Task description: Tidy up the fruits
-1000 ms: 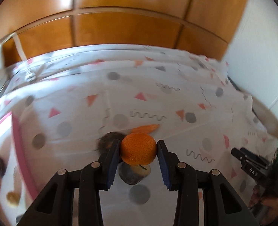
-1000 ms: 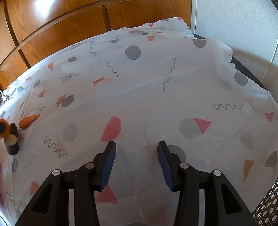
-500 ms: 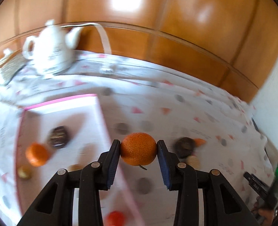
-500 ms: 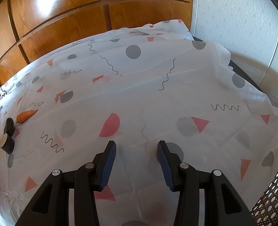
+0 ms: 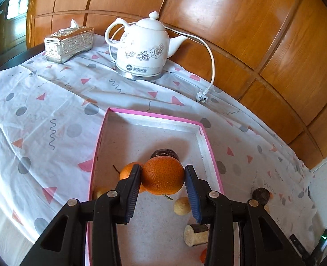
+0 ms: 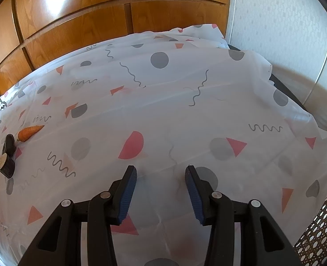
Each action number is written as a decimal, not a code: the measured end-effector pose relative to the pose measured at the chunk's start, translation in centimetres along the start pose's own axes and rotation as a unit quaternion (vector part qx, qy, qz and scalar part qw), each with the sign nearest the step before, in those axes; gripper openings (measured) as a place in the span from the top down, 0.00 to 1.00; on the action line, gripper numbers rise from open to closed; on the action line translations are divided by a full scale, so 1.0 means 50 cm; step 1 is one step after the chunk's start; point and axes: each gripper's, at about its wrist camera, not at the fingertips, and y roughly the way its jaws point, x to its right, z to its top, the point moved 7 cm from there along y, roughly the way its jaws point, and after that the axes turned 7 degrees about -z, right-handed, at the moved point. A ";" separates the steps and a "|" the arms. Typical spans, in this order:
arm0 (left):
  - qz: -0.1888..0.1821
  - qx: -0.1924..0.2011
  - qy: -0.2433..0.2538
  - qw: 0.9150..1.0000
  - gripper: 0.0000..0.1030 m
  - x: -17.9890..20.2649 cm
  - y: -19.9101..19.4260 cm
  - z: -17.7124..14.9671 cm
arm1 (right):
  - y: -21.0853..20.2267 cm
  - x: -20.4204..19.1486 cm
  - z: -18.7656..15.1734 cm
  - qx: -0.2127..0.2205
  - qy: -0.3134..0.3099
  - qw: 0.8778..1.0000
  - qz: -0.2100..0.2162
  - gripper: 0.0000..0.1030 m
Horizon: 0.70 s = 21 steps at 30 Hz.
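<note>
Fingers of the left gripper (image 5: 162,178) clamp an orange (image 5: 162,175) at its widest part, holding it above the pink-rimmed tray (image 5: 210,146), apparently so it can be set down among the fruit beneath. Behind the left finger, a second orange (image 5: 128,171) is half hidden; a dark fruit (image 5: 164,153) beyond the fingertips shows only its top. The right gripper (image 6: 160,178) hangs open and empty over the worktop (image 6: 185,110), with a carrot (image 6: 29,132) far to its left.

left gripper (image 5: 162,178): black arms, blue ribbed pads, silver screws.
right gripper (image 6: 160,178): same black-and-blue build.
</note>
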 end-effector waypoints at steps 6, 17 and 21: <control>0.013 -0.015 0.020 1.000 0.61 0.024 0.039 -0.021 | 0.000 0.000 -0.001 -0.001 -0.003 1.000 -0.002 0.55; 0.055 -0.006 0.051 0.997 0.61 0.039 0.064 -0.019 | 0.001 0.000 -0.002 -0.002 -0.003 1.000 -0.003 0.55; 0.067 0.012 0.055 0.996 0.60 0.045 0.042 -0.011 | 0.000 -0.001 -0.002 -0.002 -0.003 1.000 -0.003 0.55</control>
